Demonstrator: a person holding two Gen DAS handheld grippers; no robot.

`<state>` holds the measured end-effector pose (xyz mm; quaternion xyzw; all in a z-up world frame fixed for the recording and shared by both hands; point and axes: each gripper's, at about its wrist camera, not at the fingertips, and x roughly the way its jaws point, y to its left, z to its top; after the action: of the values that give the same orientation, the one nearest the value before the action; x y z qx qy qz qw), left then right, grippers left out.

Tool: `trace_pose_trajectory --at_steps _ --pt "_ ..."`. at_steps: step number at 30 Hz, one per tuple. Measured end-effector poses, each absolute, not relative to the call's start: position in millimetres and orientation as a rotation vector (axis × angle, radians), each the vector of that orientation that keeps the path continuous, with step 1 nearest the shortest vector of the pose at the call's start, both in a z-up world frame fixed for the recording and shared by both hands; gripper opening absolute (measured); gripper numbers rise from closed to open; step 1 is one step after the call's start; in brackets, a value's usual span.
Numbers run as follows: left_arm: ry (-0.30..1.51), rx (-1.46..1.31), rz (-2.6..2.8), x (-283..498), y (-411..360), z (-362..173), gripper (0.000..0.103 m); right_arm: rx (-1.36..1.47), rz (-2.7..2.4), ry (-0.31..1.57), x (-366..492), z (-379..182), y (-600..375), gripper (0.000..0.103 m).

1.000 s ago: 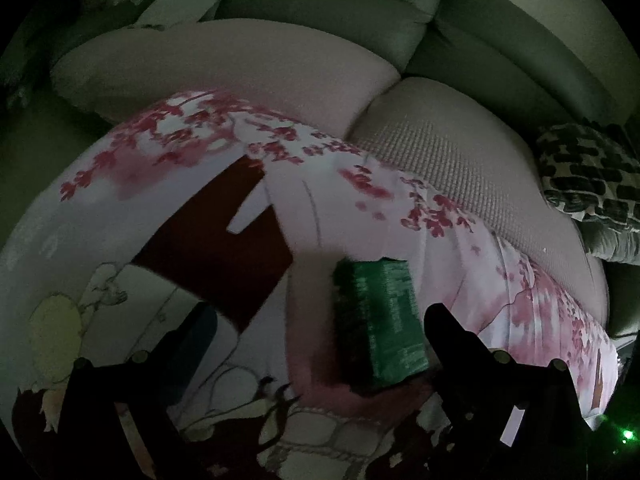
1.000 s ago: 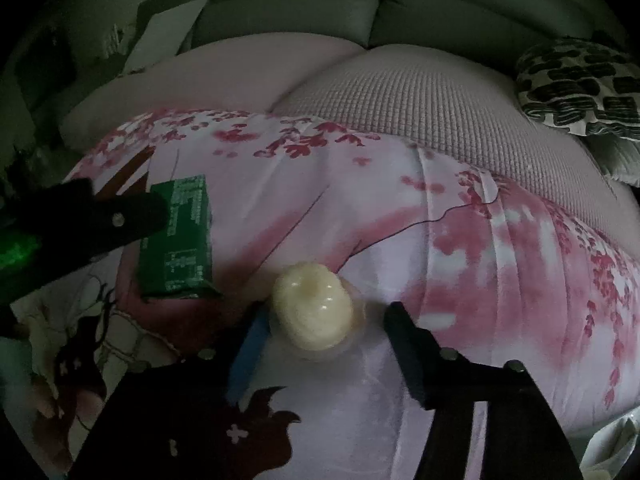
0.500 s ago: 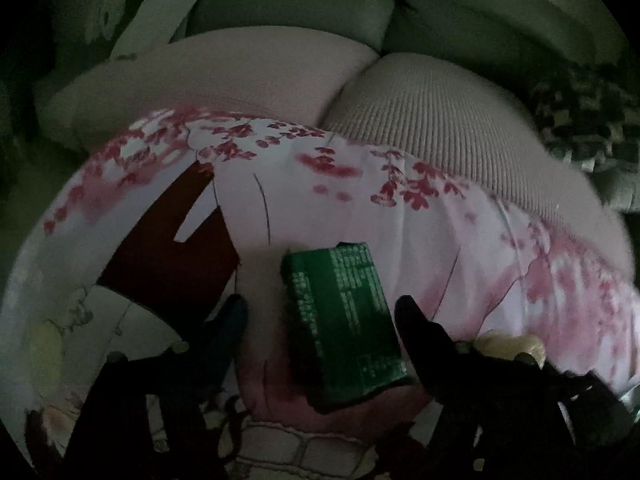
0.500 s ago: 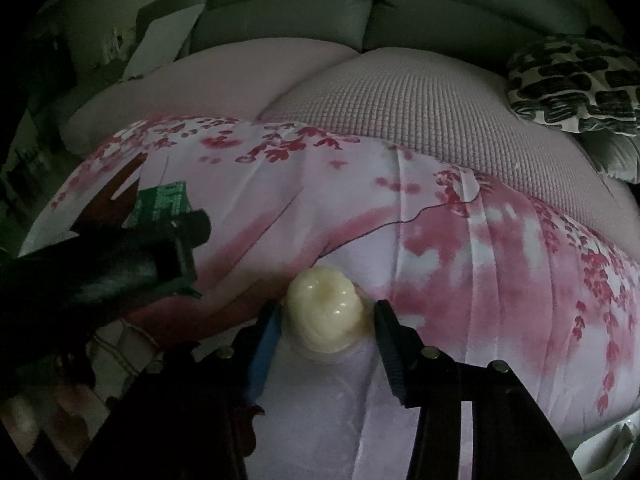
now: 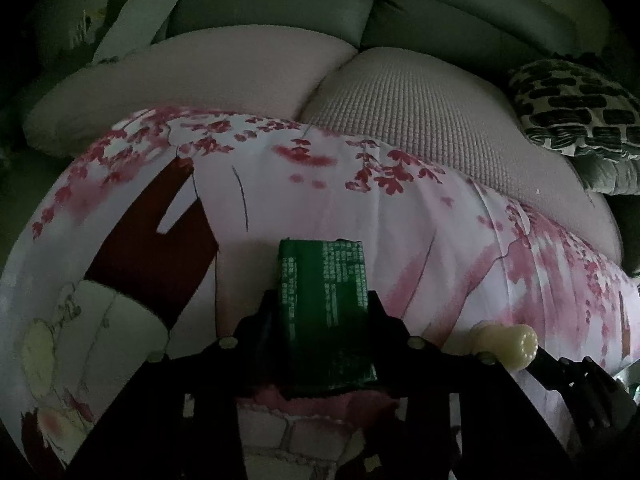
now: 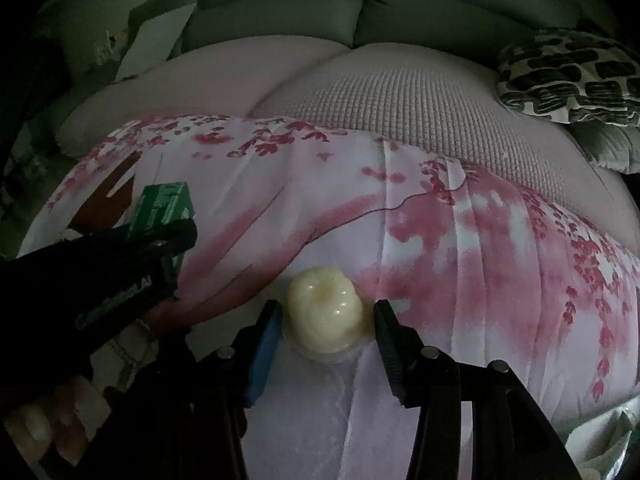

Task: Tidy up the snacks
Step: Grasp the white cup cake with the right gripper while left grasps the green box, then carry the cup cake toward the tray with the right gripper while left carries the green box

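A green snack box [image 5: 326, 304] with white print lies on a pink cherry-blossom blanket [image 5: 400, 232]. My left gripper [image 5: 322, 312] is shut on the box, one finger on each long side. The box and my left gripper [image 6: 168, 236] also show at the left of the right wrist view, the box [image 6: 162, 202] just past its tip. A cream jelly cup [image 6: 324, 312] with a clear rim sits on the blanket [image 6: 440, 248]. My right gripper [image 6: 326, 316] is shut on the cup. The cup [image 5: 506, 340] also shows in the left wrist view.
The blanket lies on a sofa with pale seat cushions [image 5: 420, 120] and grey back cushions [image 5: 280, 4]. A black-and-white patterned pillow [image 5: 576, 104] rests at the far right. A white sheet [image 6: 156, 40] leans at the back left.
My left gripper moved in over the green box and closed on its sides. My right gripper narrowed around the jelly cup until its fingers met it.
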<state>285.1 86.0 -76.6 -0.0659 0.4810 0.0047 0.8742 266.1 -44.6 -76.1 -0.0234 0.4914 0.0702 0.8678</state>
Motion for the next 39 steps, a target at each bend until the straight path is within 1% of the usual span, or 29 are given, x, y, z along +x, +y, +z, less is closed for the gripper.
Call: trace_pose_trajectory --at_steps 12,22,39 --pt "1.057 -0.183 -0.007 268 79 -77 0.042 -0.065 0.129 1.044 246 -71 -48 0.050" --pt "1.084 -0.230 -0.036 255 76 -67 0.042 -0.021 0.141 1.034 217 -62 -62 0.049" --pt "1.060 -0.240 -0.087 226 68 -38 0.042 0.086 0.094 0.988 170 -34 -91 0.049"
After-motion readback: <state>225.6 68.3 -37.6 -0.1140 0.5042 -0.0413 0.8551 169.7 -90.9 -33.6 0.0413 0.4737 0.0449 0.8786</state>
